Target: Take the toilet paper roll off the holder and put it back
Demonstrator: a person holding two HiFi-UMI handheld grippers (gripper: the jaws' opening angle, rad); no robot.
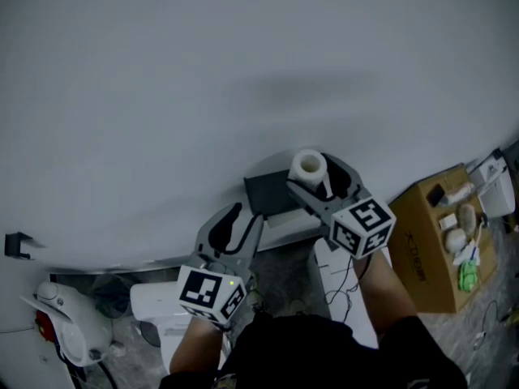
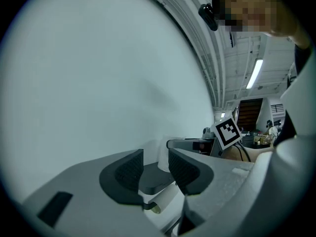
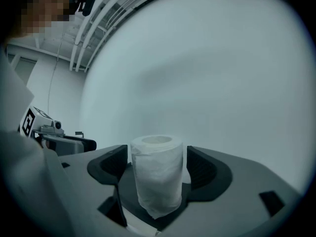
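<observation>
A white toilet paper roll (image 1: pixel 308 167) (image 3: pixel 157 174) stands upright on the flat top of a dark holder (image 1: pixel 272 193) fixed to the white wall. My right gripper (image 1: pixel 320 177) (image 3: pixel 158 168) straddles the roll. Its ribbed pads (image 3: pixel 200 169) sit on either side with a thin gap each, so it is open and not pressing. Left of the holder, my left gripper (image 1: pixel 239 221) (image 2: pixel 155 169) is open with nothing between its pads (image 2: pixel 129 171). Through its gap I see the holder's top (image 2: pixel 153 182) and the roll (image 2: pixel 163 154) beyond. A white cylinder (image 2: pixel 165 201) shows under the holder's top.
The white wall fills the upper part of every view. An open cardboard box (image 1: pixel 430 241) with small items stands at the right. A white appliance (image 1: pixel 65 322) sits at the lower left, a small black bracket (image 1: pixel 16 244) is on the wall, and cables lie on the floor.
</observation>
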